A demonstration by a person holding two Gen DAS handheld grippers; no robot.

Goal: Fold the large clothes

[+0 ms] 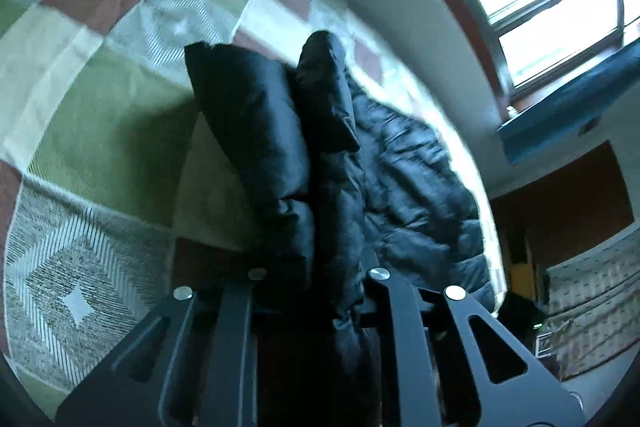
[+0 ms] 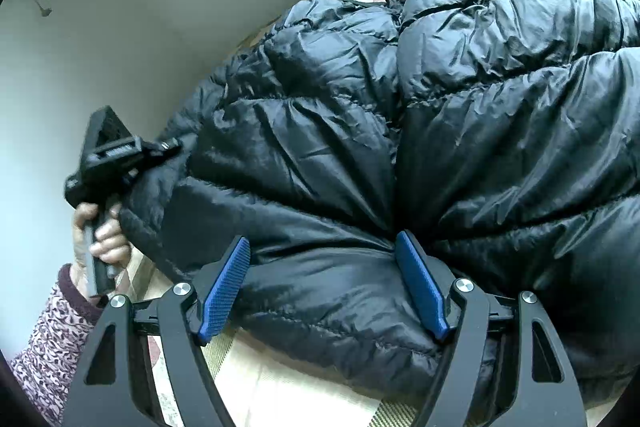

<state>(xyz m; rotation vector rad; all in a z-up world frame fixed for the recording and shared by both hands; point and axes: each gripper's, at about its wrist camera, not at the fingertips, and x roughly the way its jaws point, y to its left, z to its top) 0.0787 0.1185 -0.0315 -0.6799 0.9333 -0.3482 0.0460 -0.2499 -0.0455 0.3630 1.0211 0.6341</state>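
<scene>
Left gripper (image 1: 320, 279) clamped the jacket (image 2: 400, 147) edge at 9 o'clock to lift it, while right gripper (image 2: 320, 283) sat wide open around a bunched fold, not pinching.

Left wrist view close along its tool, angled down over the black puffer jacket (image 1: 416, 187), right wrist view nearer, both sharing the jacket and patchwork bedspread (image 1: 100, 115)

Left gripper (image 1: 320, 291) fingertips are totally buried in the black puffer jacket (image 1: 416, 179), so you can't see the pads. The jacket runs off the right edge in the right wrist view. The stuff in the dim room corner (image 1: 524, 291) is too blurry to make out.
</scene>
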